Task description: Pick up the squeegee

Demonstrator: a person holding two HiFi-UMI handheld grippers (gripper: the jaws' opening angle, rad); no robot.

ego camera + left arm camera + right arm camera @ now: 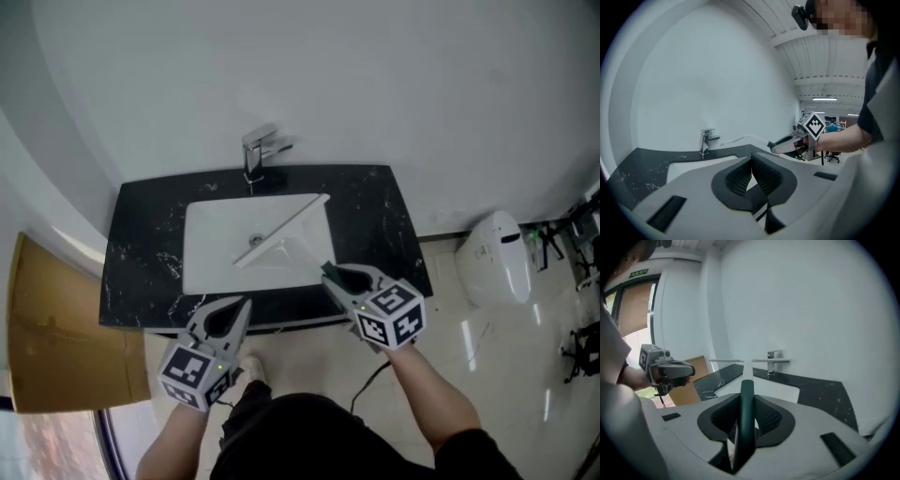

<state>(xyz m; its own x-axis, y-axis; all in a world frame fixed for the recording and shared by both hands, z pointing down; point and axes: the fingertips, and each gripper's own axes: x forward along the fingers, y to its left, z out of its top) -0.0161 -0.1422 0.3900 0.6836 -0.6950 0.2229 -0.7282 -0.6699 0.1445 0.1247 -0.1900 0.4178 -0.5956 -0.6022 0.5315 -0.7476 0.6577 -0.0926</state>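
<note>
Your right gripper (330,275) clamps squeegee (281,230) by green handle, blade over white sink (202,267). Your left gripper (242,307): 2 jaws together, empty, before sink. Black counter (141,244) rings sink; faucet (258,150), white wall (375,75) behind; toilet (495,253) right.

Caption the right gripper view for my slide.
Right gripper clamped on the squeegee by its dark green handle, blade held over the white sink, near the faucet.

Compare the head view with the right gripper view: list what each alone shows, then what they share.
Head view only: toilet, cube on the right tool. Right gripper view only: its pads clamped on the squeegee handle. Both: faucet, sink, the blade, left tool, cardboard.
</note>
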